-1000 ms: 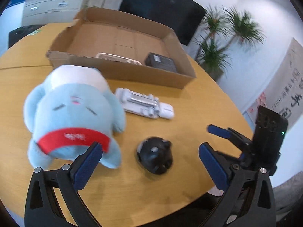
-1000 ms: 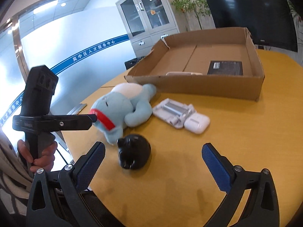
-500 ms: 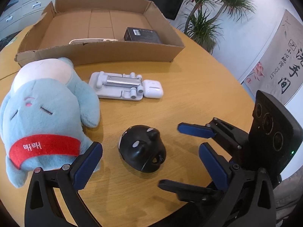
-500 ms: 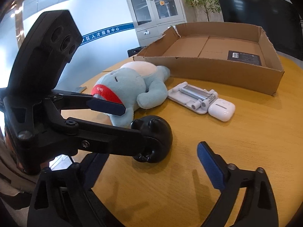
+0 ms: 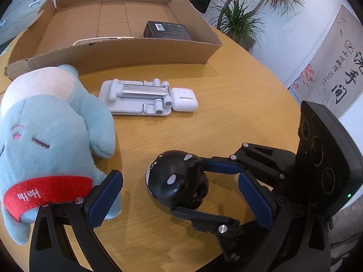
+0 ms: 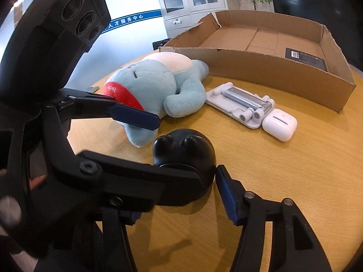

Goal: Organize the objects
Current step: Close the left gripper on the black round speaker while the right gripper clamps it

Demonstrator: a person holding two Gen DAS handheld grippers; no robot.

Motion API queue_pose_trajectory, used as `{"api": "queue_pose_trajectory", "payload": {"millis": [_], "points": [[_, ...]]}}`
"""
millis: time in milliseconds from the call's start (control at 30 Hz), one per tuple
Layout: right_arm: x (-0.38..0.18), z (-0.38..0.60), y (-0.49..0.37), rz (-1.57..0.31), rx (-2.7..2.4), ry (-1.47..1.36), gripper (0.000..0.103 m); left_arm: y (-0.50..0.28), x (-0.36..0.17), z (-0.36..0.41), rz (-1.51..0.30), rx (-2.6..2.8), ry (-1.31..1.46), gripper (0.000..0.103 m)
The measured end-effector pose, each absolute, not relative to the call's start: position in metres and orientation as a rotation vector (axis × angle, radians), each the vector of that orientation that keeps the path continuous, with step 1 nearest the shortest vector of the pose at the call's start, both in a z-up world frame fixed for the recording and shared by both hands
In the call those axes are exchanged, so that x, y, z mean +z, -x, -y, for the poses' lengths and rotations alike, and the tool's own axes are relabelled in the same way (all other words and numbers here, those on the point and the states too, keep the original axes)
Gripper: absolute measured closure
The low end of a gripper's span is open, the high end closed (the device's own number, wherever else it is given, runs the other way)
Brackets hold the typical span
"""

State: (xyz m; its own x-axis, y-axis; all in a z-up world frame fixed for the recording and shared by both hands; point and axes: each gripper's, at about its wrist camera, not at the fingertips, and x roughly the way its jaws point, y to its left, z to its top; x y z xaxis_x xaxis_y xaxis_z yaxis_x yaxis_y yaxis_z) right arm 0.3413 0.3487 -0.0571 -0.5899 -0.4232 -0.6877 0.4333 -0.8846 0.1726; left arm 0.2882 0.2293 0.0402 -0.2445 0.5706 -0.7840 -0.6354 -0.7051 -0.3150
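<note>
My right gripper [image 5: 192,188], jaws just closing around the black round toy [image 5: 175,179] on the table [image 5: 238,113], sits nearest it, while my left gripper [image 5: 179,201] hangs spread above.

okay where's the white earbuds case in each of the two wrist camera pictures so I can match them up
Left wrist view: the white earbuds case lies at upper centre, touching the right end of the grey folding stand, in front of the cardboard box.
Right wrist view: the white earbuds case lies right of centre, at the near end of the grey folding stand.
Shared landmark: the grey folding stand, lying between the case and the blue plush toy.
</note>
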Motion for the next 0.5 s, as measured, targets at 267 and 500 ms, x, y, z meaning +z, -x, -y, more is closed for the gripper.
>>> {"api": "queue_pose_trajectory", "payload": {"millis": [267,500], "points": [[-0.055,-0.368,-0.349,-0.079,-2.348,-1.051,0.047,-0.286,0.037,-0.247,-0.109,1.933,1.229,0.001],[-0.055,-0.381,-0.356,-0.112,-2.339,-1.048,0.046,-0.284,0.034,-0.262,-0.129,1.877,1.251,0.002]]}}
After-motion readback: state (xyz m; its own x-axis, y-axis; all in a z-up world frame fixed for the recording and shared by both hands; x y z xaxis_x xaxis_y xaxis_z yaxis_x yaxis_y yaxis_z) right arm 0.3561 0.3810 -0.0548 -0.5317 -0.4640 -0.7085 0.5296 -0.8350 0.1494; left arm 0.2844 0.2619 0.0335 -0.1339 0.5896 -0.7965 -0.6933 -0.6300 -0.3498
